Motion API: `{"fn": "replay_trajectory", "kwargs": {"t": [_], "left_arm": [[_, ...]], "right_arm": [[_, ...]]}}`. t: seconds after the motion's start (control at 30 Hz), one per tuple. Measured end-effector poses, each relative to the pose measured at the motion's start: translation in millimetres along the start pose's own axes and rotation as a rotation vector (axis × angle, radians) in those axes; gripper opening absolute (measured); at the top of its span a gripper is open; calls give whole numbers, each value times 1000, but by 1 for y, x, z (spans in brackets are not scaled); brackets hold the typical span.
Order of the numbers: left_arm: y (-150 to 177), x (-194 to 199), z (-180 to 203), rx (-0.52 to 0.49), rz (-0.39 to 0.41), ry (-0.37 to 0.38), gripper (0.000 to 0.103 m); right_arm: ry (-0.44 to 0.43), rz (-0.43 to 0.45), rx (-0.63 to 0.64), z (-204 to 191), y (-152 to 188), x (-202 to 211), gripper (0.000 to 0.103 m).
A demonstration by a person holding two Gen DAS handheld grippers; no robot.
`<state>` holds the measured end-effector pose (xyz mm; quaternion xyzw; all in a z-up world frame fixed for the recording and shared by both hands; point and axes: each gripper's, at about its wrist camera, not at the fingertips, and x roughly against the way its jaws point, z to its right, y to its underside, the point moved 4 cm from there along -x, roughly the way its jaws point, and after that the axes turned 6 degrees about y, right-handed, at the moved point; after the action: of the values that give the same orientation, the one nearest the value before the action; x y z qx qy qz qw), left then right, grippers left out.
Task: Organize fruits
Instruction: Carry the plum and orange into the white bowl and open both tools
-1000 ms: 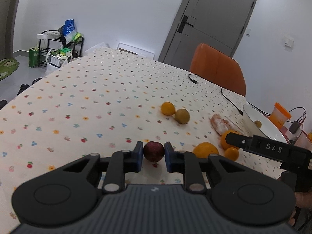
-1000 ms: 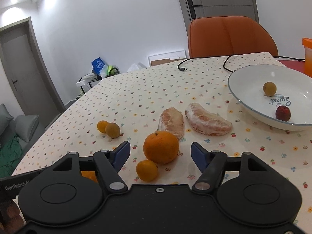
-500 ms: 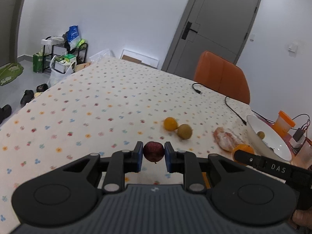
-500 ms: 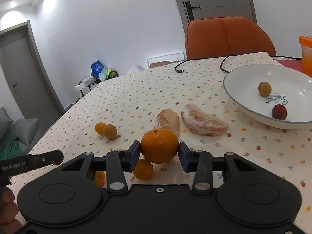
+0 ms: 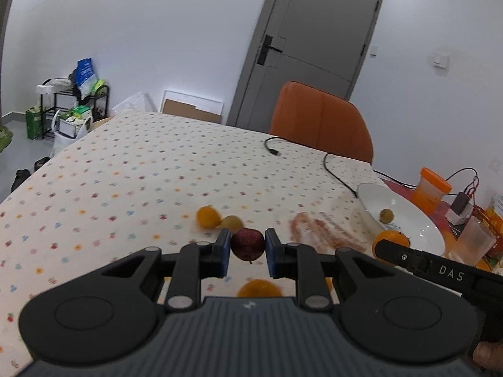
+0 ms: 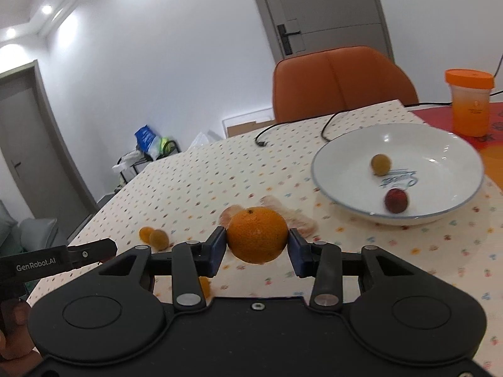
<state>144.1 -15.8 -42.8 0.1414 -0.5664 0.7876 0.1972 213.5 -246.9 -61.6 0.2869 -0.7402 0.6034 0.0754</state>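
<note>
- Left gripper (image 5: 247, 253) clamped on a small dark-red round fruit (image 5: 247, 243) with speckled skin and a short stem pointing down; fruit is lifted above the bench (image 5: 132, 169), which wears a cream cloth with small coloured flower dots.
- Right gripper (image 6: 257, 253) clamped on a large orange with pebbled skin (image 6: 257, 234), dark stem scar on top, lifted off the bench, left of the wide white ceramic bowl (image 6: 345, 202).
- White bowl has a thin blue rim and script lettering inside; it holds a small tan-yellow round fruit (image 6: 380, 164) and a small dark-red round fruit (image 6: 396, 200), apart from each other.
- Two pale pink peeled pomelo segments (image 6: 298, 216) lie on the bench left of the bowl, partly hidden behind the large orange.
- Small orange kumquat-like fruit (image 6: 146, 233) and small tan round fruit (image 6: 158, 239) are touching, well left of the bowl.
- Another small orange fruit (image 6: 204, 286) sits on the bench, mostly hidden behind the right gripper's body.
- Orange-lidded translucent plastic jar (image 6: 468, 102) stands behind the bowl, to its right.
- Orange upholstered chair (image 6: 342, 81) stands at the bench's far edge, behind the bowl; a black cable (image 6: 327, 125) lies between them.
</note>
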Motion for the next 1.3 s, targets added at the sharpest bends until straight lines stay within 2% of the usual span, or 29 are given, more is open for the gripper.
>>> {"fn": "replay_trajectory", "kwargs": {"t": [0.5, 0.83, 1.3], "left_arm": [[-5, -31, 61, -92, -43, 72, 22], [0, -53, 102, -142, -71, 113, 22], [-5, -93, 148, -169, -91, 162, 22]], "right_arm": [[85, 59, -74, 60, -9, 21, 40], [99, 62, -108, 92, -9, 29, 40], [104, 78, -116, 114, -17, 20, 41]]}}
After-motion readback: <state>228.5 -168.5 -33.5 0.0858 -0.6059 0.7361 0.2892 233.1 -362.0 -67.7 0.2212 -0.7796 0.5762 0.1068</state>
